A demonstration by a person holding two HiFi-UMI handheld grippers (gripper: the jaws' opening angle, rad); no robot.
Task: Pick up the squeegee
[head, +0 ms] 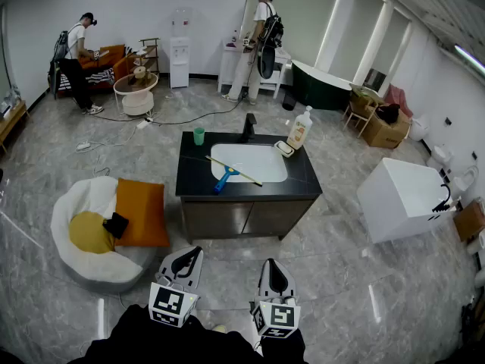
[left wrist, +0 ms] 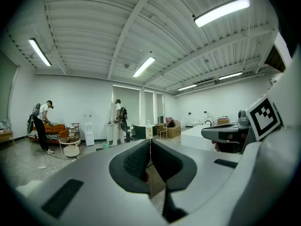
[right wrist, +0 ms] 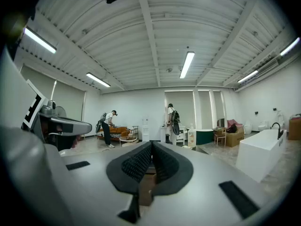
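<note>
The squeegee [head: 230, 174], with a blue handle and a long thin blade, lies across the white basin [head: 261, 158] of a dark sink cabinet [head: 246, 196] in the head view. My left gripper [head: 189, 258] and my right gripper [head: 273, 271] hang side by side over the floor, well short of the cabinet's front. Both stand shut with nothing between their jaws. Seen in its own view, the left gripper [left wrist: 150, 147] has its pads pressed together, as does the right gripper [right wrist: 151, 150] in the right gripper view. Neither gripper view shows the squeegee.
On the cabinet top stand a green cup [head: 198, 136], a black faucet [head: 248, 126], a soap bottle [head: 300, 129] and a small dish [head: 284, 149]. A beanbag with orange cushion [head: 114, 222] lies left. A white box [head: 403, 198] stands right. Two people [head: 261, 32] work far back.
</note>
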